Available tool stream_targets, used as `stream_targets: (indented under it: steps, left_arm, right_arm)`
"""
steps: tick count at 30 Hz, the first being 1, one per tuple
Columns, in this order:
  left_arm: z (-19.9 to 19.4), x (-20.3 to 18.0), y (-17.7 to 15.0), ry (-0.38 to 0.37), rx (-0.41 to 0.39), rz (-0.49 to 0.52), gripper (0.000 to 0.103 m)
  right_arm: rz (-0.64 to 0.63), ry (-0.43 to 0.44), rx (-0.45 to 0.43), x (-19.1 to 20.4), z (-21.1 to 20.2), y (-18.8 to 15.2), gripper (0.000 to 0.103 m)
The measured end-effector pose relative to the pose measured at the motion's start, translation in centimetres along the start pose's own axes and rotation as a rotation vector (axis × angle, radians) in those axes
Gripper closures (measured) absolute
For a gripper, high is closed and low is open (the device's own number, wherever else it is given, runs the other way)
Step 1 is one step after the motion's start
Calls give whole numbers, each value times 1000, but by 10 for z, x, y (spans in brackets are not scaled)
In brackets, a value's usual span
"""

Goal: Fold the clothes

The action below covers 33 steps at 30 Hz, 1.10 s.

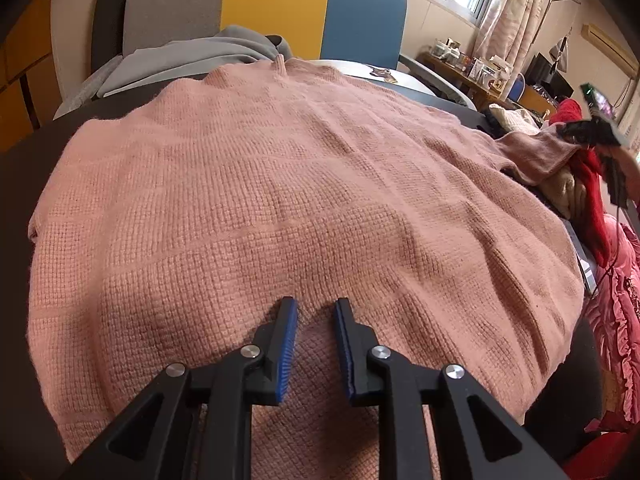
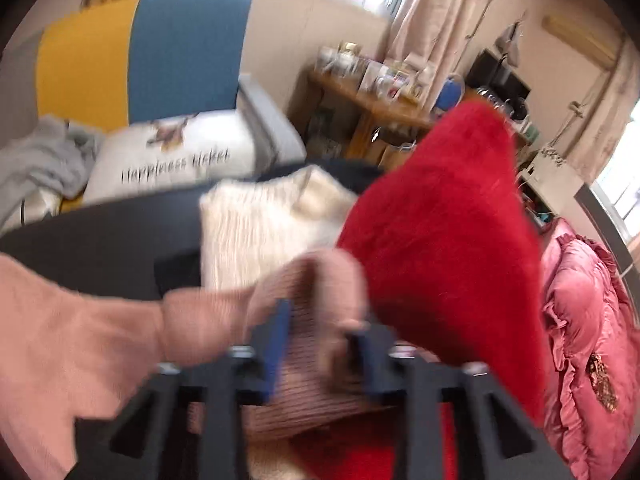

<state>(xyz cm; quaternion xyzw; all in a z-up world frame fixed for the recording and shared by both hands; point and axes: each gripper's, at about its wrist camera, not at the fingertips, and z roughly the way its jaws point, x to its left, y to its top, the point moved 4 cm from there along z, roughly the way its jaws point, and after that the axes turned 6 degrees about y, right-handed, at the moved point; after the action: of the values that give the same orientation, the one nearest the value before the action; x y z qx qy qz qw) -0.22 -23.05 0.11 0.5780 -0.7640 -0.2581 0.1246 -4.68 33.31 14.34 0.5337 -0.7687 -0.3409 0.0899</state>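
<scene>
I held my left gripper (image 1: 316, 312) low over the near hem of the pink sweater (image 1: 280, 184), which lay spread flat across the dark table (image 1: 24, 168). Its jaws stood a little apart, pads resting on the knit with a small ridge between them; whether they pinched it I could not tell.

My right gripper (image 2: 320, 332) held the sweater's sleeve (image 2: 304, 344) off at the table's three o'clock side. The ribbed cuff lay between the pads, though blur hid whether they pressed it.

The knit looked thick, soft and limp, likely to sag, stretch and drag over the table. Cuffs, hem and shoulder seams seemed the safest holds.

The left view alone showed the whole body, collar at twelve o'clock, and a grey garment (image 1: 224, 50) beyond. The right view alone showed the cuff close up, the red garment (image 2: 448, 248) and the cream knit (image 2: 260, 224) beneath it.
</scene>
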Motion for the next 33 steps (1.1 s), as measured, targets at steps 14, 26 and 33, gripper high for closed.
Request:
stream_targets:
  steps: [14,26,33]
  left_arm:
    - [-3,7,-1,-72,-36,-102,83]
    - [-90,127,7,-13,-282,-488,83]
    - [-115,209,-42,209,-300,-771,83]
  right_arm:
    - [-49,457,-390,147,-154,-16,51]
    - [-501,894,27,449,-129,-140,75]
    - [-669,984,-14,566,-213,-160,36]
